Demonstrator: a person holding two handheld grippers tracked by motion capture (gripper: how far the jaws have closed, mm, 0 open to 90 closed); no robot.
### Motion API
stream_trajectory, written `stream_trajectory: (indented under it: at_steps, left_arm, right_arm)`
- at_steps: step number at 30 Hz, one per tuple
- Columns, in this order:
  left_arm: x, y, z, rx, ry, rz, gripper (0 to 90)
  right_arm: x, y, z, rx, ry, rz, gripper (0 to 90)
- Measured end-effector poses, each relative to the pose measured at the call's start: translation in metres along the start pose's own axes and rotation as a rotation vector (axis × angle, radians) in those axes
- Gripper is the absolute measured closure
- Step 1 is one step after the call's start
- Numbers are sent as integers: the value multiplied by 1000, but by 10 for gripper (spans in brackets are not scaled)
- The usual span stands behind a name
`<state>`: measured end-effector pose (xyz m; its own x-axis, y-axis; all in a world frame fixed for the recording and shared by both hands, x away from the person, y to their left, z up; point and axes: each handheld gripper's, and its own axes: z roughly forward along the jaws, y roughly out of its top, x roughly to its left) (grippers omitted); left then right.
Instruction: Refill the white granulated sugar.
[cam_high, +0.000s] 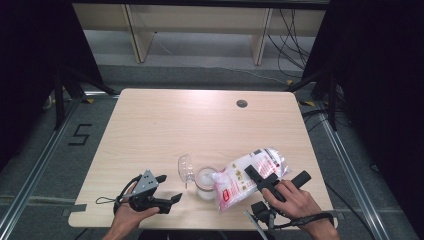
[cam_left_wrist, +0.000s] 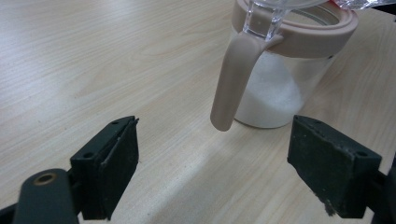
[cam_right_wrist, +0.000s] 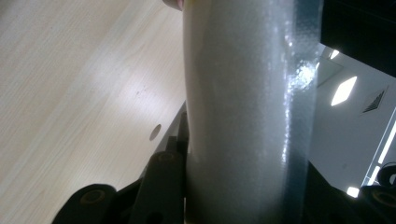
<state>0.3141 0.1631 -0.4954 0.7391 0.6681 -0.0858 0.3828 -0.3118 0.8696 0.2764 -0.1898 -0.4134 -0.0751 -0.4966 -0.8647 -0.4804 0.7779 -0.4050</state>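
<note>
Right gripper (cam_high: 264, 181) was clamped across a soft, glossy plastic bag (cam_high: 250, 176) of white granules, its long axis tilted with the mouth down-left over the jar (cam_high: 205, 182), near the table (cam_high: 150, 125) front edge. Left gripper (cam_high: 169, 189) was open and empty, the jar just ahead of its pads (cam_left_wrist: 112, 163). The jar was clear, round, part filled, with a beige rim and a hinged lid (cam_high: 186, 169) standing open.
</note>
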Motion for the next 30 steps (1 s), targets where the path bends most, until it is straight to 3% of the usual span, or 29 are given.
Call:
stream_trajectory:
  at_steps: [17, 20, 21, 30]
  left_arm:
    - [0, 0, 0, 1, -1, -2, 161]
    - [0, 0, 0, 1, -1, -2, 161]
    - [0, 0, 0, 1, -1, 1, 161]
    - [0, 0, 1, -4, -1, -6, 161]
  right_arm:
    - [2, -3, 0, -16, 1, 41, 739]
    - [1, -4, 2, -43, -1, 37, 740]
    - [4, -4, 2, -41, 7, 92, 740]
    - [6, -10, 3, -85, 15, 181, 743]
